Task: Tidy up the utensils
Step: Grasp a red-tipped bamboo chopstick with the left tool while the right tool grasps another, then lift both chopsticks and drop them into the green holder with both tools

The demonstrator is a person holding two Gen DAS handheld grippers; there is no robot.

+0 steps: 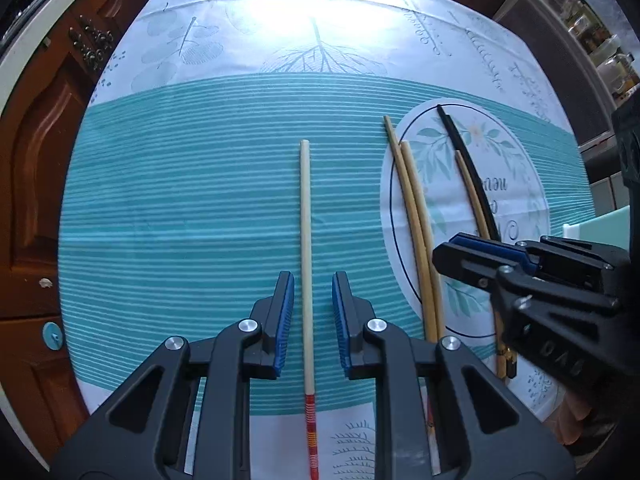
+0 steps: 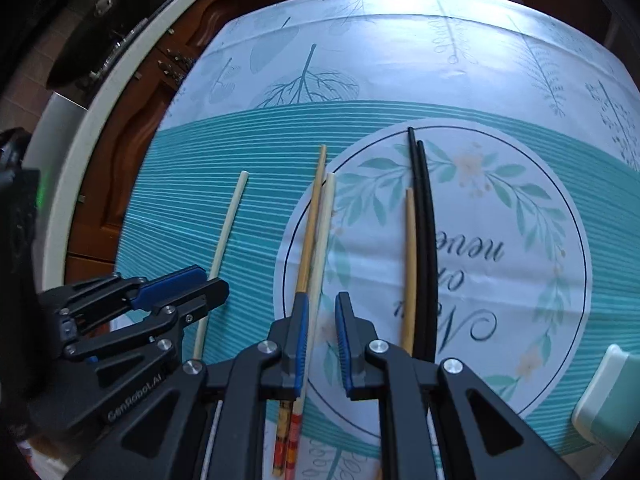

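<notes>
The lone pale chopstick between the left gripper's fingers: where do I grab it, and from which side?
Grip the pale chopstick on its plain shaft just ahead of the red-patterned end, coming straight down from above. It lies flat on the tablecloth, apart from the others, and the open left gripper already straddles it, fingers either side, so closing should pinch across its width.

Left wrist view: pale chopstick (image 1: 305,264) w/ red-striped end cut off by bottom pic edge. Black chopstick (image 1: 468,168) and tan one beside it run under right gripper (image 1: 460,256), lower parts hidden; can't tell if its fingers are parted. Shelf jars (image 1: 592,28) top right too blurred to ID. Right wrist view: black pair (image 2: 425,248) near ends hidden behind gripper body; pale green box (image 2: 612,396) cut by right edge; left gripper (image 2: 200,286) fingers edge-on, gap unclear.
</notes>
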